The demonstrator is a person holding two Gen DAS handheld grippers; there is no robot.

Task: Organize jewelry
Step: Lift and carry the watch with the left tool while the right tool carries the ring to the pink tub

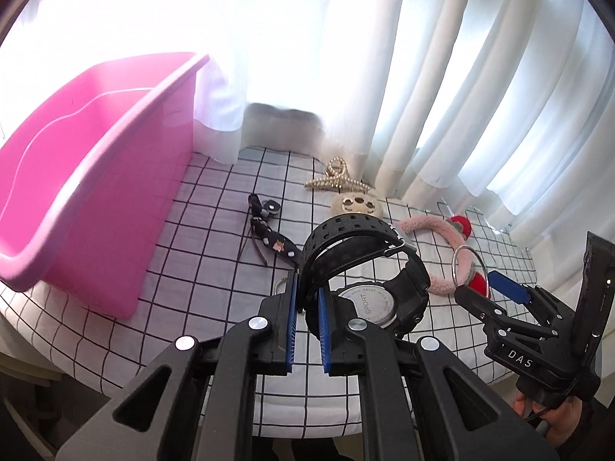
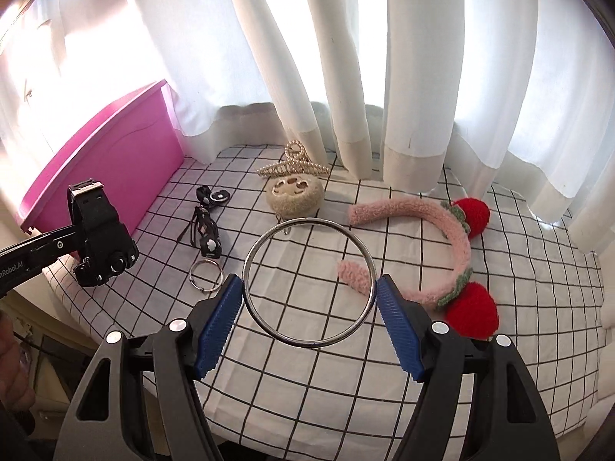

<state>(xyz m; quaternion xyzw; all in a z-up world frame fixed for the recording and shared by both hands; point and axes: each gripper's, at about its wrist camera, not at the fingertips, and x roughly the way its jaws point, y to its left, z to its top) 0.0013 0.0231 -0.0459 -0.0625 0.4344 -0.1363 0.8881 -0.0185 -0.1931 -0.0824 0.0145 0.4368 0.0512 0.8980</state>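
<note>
My left gripper (image 1: 307,299) is shut on the strap of a black sport watch (image 1: 369,265) and holds it above the checked cloth; the watch also shows in the right wrist view (image 2: 102,242). My right gripper (image 2: 309,288) is shut on a large silver bangle (image 2: 269,330), held by its two sides above the cloth; it shows in the left wrist view too (image 1: 458,269). A pink bin (image 1: 96,176) stands at the left, open side up, and appears in the right wrist view (image 2: 115,157).
On the cloth lie a pearl hair claw (image 2: 292,165), a beige round clip (image 2: 294,196), a pink headband with red strawberries (image 2: 457,242), a black patterned strap (image 2: 205,230) and a small key ring (image 2: 206,276). White curtains (image 2: 346,57) hang behind.
</note>
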